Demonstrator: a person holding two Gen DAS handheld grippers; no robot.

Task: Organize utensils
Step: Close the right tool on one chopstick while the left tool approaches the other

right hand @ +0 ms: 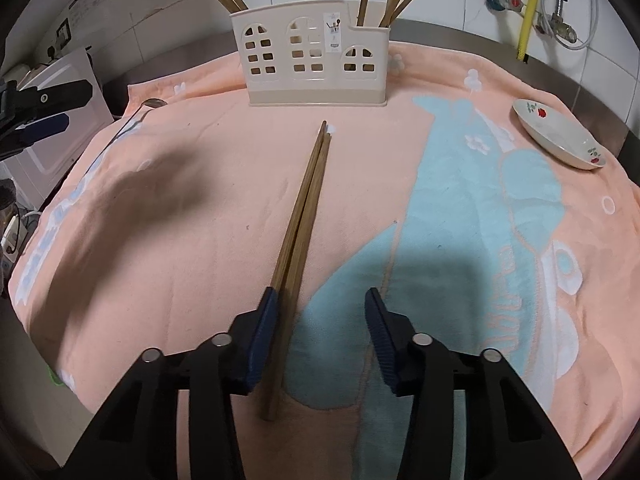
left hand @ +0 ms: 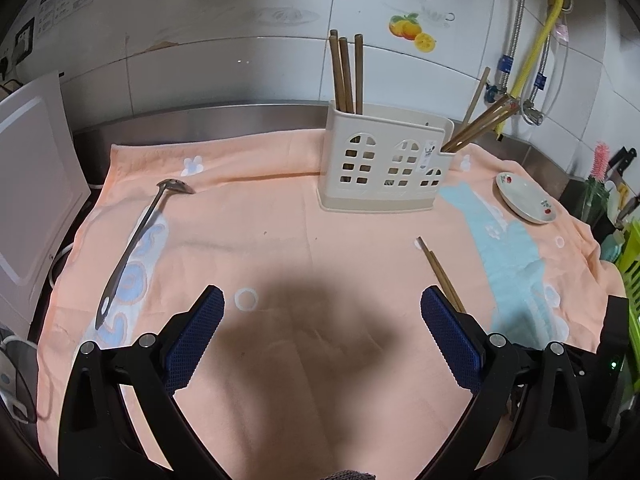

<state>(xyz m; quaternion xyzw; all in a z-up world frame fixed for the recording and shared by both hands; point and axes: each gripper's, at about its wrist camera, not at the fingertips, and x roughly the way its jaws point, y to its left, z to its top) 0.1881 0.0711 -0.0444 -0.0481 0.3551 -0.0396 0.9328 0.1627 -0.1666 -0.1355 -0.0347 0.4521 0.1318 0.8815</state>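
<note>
A pair of wooden chopsticks lies on the peach towel, pointing toward the cream utensil holder. My right gripper is open; the chopsticks' near end lies between its fingers, against the left finger. The holder has several chopsticks standing in both end compartments. A metal ladle lies on the towel's left side. My left gripper is open and empty above the towel, with the chopsticks just beyond its right finger.
A small white dish with cherry prints sits at the towel's right edge, also in the right wrist view. A white appliance stands to the left. Pipes and hoses run on the tiled wall behind.
</note>
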